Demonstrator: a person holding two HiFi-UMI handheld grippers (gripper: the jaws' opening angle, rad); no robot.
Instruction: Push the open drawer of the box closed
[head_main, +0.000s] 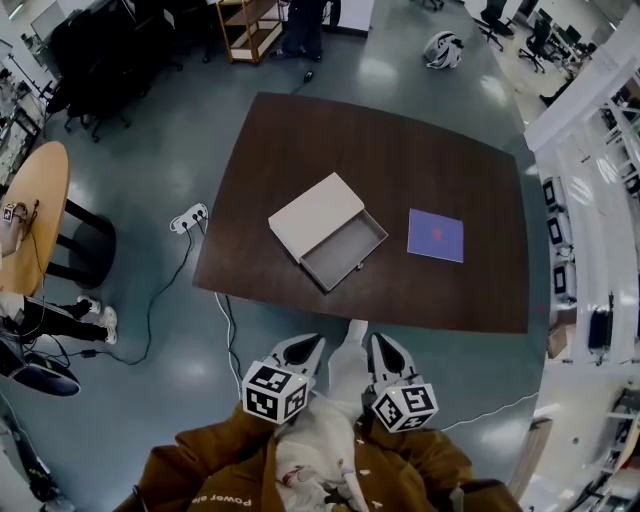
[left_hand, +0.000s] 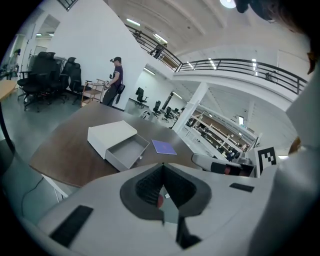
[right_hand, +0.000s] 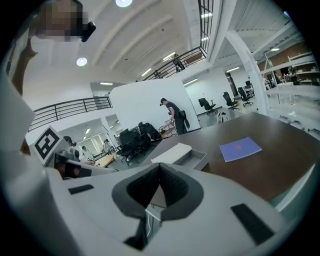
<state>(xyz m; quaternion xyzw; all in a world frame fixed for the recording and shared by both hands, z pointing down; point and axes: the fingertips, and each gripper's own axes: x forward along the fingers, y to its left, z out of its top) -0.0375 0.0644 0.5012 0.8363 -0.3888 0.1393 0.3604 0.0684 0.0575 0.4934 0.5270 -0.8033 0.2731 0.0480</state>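
As the left claw and right claw sit closed and empty, a flat, square push on the drawer toward the box looks best.

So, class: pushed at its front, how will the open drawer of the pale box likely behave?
The drawer shows empty and the box looks thin-walled, so probably light: the whole box may slide on the smooth table instead of closing. Low and flat, it is unlikely to tip; an off-centre push could turn it.
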